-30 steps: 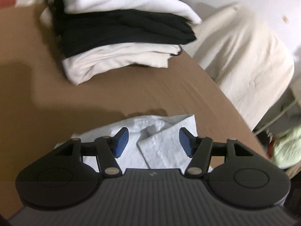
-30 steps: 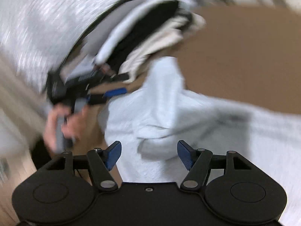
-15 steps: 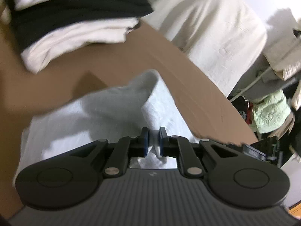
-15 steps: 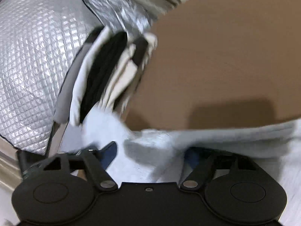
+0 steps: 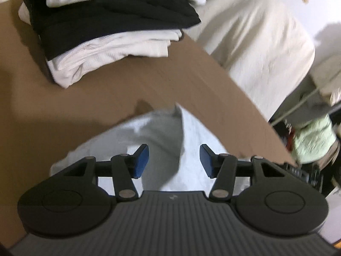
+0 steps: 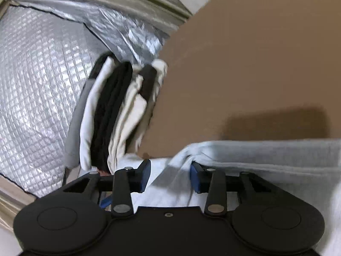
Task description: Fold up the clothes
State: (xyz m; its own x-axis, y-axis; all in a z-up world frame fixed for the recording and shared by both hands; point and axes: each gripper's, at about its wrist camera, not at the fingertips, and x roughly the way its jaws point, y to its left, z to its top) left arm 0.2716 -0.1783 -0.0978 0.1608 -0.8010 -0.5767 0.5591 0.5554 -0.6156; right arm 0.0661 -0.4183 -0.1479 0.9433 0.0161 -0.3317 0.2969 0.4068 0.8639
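Note:
A light grey garment (image 5: 162,132) lies on the brown table (image 5: 106,93), with a raised fold running between the fingers. My left gripper (image 5: 174,160) is open just above it, holding nothing. In the right wrist view the same garment (image 6: 266,155) spreads to the right. My right gripper (image 6: 170,176) is open, with a ridge of the cloth lying between its blue pads. A stack of folded white and black clothes (image 5: 110,27) sits at the far side of the table; it also shows in the right wrist view (image 6: 115,115).
A cream-covered piece of furniture (image 5: 255,42) stands beyond the table's right edge, with a pale green bundle (image 5: 313,140) on the floor. A silver quilted foil sheet (image 6: 42,74) hangs behind the stack. Bare brown tabletop (image 6: 255,64) stretches to the right.
My left gripper shut on the garment fold half a second ago and has now opened and let it go. The right gripper has closed in partway around a ridge of cloth.

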